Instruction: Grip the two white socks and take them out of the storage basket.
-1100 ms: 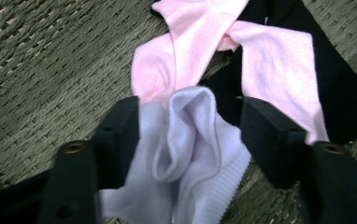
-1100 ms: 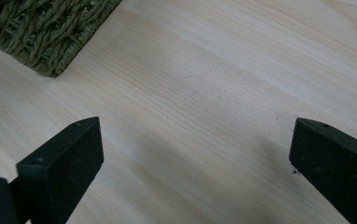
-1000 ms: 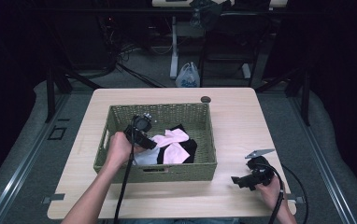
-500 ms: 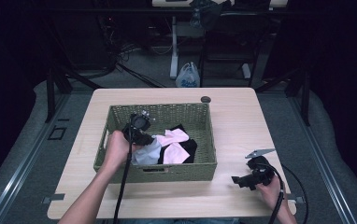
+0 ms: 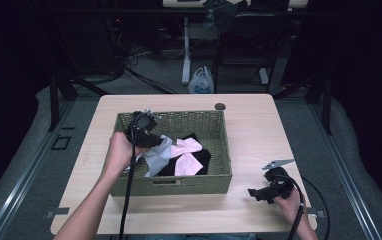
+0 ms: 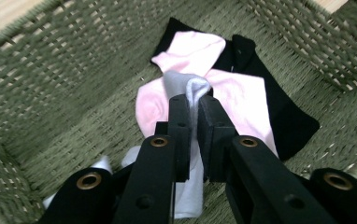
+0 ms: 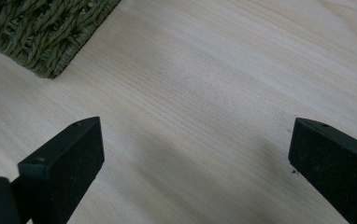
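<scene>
A green woven basket [image 5: 171, 185] sits mid-table with a pink sock [image 5: 186, 150], a black sock [image 5: 204, 157] and a grey sock [image 5: 156, 157] inside. My left gripper [image 5: 151, 140] hangs over the basket's left half, shut on the grey sock. In the left gripper view the left gripper [image 6: 193, 100] pinches a fold of the grey sock [image 6: 188, 84] above the pink sock [image 6: 242, 98] and black sock [image 6: 289, 116]. My right gripper [image 5: 259, 192] rests low at the table's front right. In the right gripper view the right gripper [image 7: 195, 149] stands open over bare wood.
The basket's corner [image 7: 41, 28] lies up and left of the right gripper's jaws. A small dark round fitting [image 5: 220, 106] is set in the light wooden table [image 5: 259, 135] behind the basket. Cables trail from both grippers toward the front edge.
My left hand has risen a little inside the basket, and the grey sock now hangs lifted from the pile. The right hand has stayed put.
</scene>
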Available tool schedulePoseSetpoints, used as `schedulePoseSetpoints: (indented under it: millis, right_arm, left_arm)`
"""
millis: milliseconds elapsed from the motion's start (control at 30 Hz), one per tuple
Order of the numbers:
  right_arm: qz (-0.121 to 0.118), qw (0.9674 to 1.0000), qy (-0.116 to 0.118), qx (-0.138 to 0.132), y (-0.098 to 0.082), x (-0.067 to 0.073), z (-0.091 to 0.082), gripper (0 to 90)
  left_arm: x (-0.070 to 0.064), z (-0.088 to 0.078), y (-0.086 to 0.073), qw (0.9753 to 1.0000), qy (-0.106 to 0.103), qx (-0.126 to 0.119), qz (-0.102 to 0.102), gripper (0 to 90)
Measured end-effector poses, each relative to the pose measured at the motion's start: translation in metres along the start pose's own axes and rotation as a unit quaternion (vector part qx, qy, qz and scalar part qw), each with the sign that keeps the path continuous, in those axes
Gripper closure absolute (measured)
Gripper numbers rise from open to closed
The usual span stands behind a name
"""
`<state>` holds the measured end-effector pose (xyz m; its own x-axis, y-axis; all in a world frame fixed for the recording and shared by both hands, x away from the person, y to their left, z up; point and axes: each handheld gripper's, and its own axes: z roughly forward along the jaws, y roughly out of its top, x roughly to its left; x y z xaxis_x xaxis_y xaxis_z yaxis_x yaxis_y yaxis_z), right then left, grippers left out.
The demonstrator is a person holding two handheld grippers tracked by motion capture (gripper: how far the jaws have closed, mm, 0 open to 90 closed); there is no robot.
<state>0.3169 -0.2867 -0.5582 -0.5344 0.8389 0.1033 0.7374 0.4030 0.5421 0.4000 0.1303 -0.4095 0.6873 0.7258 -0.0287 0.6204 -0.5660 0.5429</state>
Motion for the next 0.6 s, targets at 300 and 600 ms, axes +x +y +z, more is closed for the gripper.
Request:
schedulePoseSetpoints:
  millis: [300,600]
  right_arm:
    - [0.002,1.0,-0.001,-0.001,0.0,0.0,0.0,3.2]
    - [-0.001,1.0,-0.002,0.003,0.0,0.0,0.0,3.2]
  left_arm:
    - [0.005,-0.02,0.009,0.9999,0.01,-0.008,-0.003,86.1]
    - [0.013,-0.04,0.013,0.9999,0.01,-0.009,-0.009,86.2]
